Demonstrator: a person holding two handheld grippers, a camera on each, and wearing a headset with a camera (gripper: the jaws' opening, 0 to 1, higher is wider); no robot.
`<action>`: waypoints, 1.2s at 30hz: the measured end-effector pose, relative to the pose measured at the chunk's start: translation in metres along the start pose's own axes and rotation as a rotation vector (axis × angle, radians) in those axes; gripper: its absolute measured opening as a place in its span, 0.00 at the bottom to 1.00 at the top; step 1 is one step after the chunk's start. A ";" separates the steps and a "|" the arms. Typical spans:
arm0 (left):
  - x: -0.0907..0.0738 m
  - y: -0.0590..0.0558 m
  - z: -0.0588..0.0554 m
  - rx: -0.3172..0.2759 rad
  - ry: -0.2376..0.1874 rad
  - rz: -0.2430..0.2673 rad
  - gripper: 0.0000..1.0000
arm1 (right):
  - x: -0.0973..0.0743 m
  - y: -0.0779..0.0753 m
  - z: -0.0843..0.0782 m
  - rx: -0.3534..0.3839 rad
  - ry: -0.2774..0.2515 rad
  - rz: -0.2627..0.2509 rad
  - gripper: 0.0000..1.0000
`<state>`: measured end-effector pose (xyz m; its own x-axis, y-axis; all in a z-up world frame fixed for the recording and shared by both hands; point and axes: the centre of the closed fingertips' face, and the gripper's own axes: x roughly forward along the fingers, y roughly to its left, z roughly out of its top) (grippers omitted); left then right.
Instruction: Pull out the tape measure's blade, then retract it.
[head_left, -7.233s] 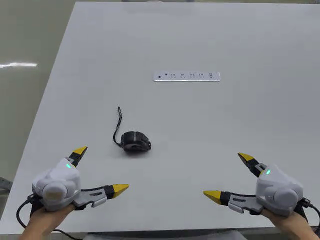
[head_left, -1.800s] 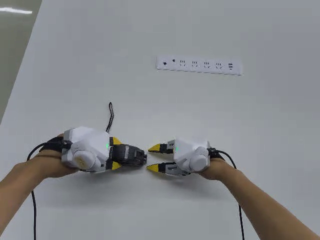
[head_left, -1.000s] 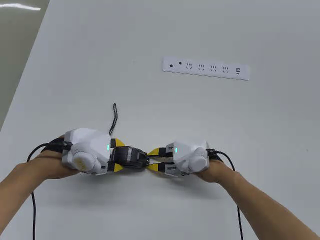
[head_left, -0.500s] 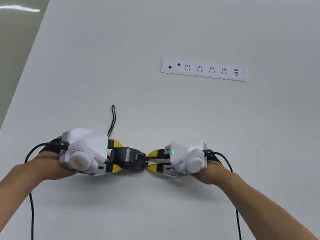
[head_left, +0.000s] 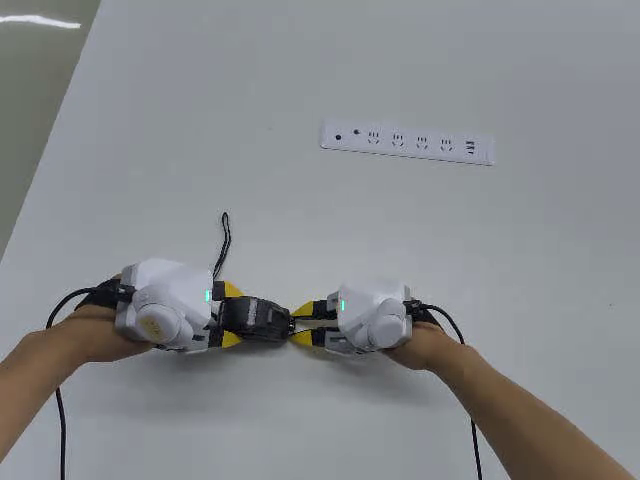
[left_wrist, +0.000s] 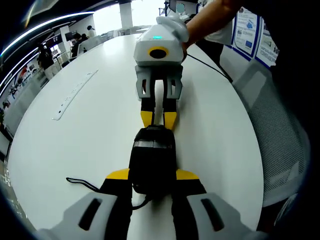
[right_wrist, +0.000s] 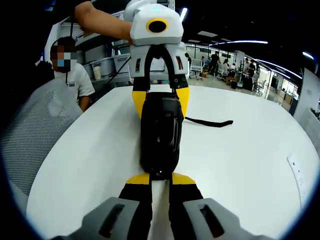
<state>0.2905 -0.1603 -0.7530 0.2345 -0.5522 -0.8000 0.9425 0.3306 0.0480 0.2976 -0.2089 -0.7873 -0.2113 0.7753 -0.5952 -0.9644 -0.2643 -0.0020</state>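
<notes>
White workbench (head_left: 400, 260) — power strip (head_left: 407, 142) well beyond the gripped tape measure (head_left: 256, 318).

Office, mesh chair (right_wrist: 45, 130), strip lights (right_wrist: 240, 42) (overhead)

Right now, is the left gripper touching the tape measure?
Touching: the left gripper view shows the left gripper clamping both sides of the tape measure.

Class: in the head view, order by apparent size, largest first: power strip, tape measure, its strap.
1. power strip
2. tape measure
3. strap, similar in length, far thinner
</notes>
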 end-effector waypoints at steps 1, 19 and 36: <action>0.000 0.000 0.000 0.000 0.000 0.000 0.25 | 0.000 0.000 -0.001 -0.001 0.001 0.000 0.08; -0.001 0.001 0.001 0.000 0.004 -0.005 0.25 | -0.015 0.000 -0.010 0.000 0.020 -0.004 0.09; -0.001 0.001 0.000 -0.005 0.007 -0.012 0.25 | -0.025 0.000 -0.014 0.016 0.023 -0.003 0.08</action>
<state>0.2915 -0.1593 -0.7517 0.2216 -0.5504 -0.8050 0.9441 0.3277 0.0358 0.3048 -0.2366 -0.7840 -0.2044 0.7628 -0.6135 -0.9676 -0.2523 0.0087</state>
